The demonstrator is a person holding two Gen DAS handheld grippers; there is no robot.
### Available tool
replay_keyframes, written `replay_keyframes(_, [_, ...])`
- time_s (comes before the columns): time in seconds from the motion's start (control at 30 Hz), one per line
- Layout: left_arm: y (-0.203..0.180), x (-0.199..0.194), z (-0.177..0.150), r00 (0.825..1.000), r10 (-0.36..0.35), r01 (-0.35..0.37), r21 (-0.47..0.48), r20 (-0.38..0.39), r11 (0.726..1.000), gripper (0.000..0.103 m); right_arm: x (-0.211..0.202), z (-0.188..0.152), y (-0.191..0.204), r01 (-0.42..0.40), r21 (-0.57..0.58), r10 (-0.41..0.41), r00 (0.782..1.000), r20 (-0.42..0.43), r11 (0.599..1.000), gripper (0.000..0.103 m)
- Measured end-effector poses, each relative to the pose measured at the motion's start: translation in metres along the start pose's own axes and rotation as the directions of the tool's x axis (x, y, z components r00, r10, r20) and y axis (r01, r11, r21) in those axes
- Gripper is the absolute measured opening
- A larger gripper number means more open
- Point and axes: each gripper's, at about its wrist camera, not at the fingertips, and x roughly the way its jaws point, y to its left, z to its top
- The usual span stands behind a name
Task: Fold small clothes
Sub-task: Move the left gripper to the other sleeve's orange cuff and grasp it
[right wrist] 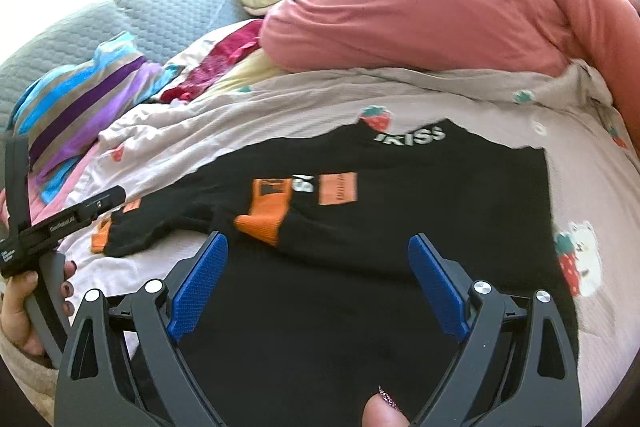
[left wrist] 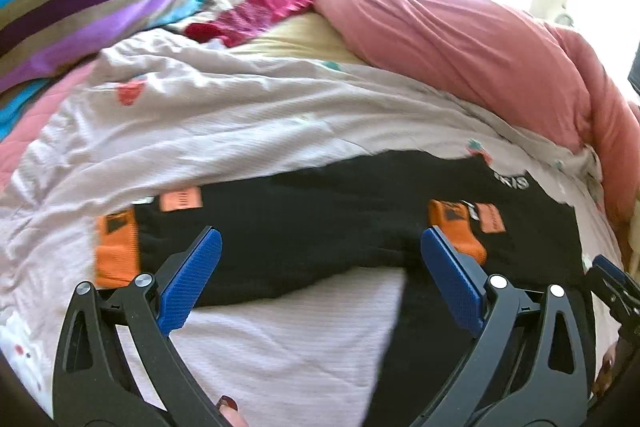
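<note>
the black sweater (right wrist: pixel 360 219) with orange cuffs lies spread on the strawberry-print sheet (right wrist: pixel 580 163), one sleeve folded across the body so its orange cuff (right wrist: pixel 264 215) rests on the chest, the other sleeve stretched out to the side. the left gripper (left wrist: pixel 320 279) and the right gripper (right wrist: pixel 316 287) both hover over it with jaws wide apart, holding nothing. the likely trouble: the soft, rumpled sheet may get pinched along with the knit, dragging the sweater askew, and the folded sleeve could slide off when the body is lifted.
</note>
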Motion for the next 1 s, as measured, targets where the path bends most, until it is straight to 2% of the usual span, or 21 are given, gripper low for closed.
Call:
replay_keyframes(0.2, [0.044,-0.008,0.004,0.994,0.104,-0.101,-0.091,0.026,0.991,0.094,0.014,0.006,0.038,-0.049,-0.065,0.048,0.999,-0.018,0.997,0.091])
replay_keyframes(0.33, [0.074,-0.014,0.008,0.989,0.145,-0.138,-0.163,0.027,0.977,0.094,0.024,0.007,0.06,-0.078,-0.092,0.075,0.997,-0.036,0.993,0.091])
replay_keyframes(0.53, [0.101,-0.025,0.012,0.967,0.252,-0.24,-0.18,0.047,0.954,0.094,0.039,0.009,0.093,-0.126,-0.13,0.119,0.991,-0.063,0.983,0.091])
replay_keyframes(0.7, [0.136,-0.022,0.006,0.955,0.295,-0.288,-0.243,-0.009,0.926,0.094,0.047,0.013,0.118,-0.164,-0.153,0.154,0.985,-0.075,0.974,0.091])
replay_keyframes(0.8, [0.161,-0.019,-0.001,0.958,0.283,-0.282,-0.313,-0.045,0.907,0.094,0.051,0.015,0.128,-0.183,-0.16,0.171,0.982,-0.084,0.97,0.091])
replay_keyframes(0.9, [0.176,-0.018,-0.005,0.965,0.258,-0.255,-0.37,-0.042,0.893,0.093,0.055,0.016,0.138,-0.201,-0.167,0.187,0.978,-0.091,0.965,0.091])
replay_keyframes(1.0, [0.178,-0.012,-0.008,0.979,0.198,-0.199,-0.389,-0.043,0.9,0.094,0.062,0.016,0.145,-0.214,-0.168,0.199,0.975,-0.102,0.962,0.091])
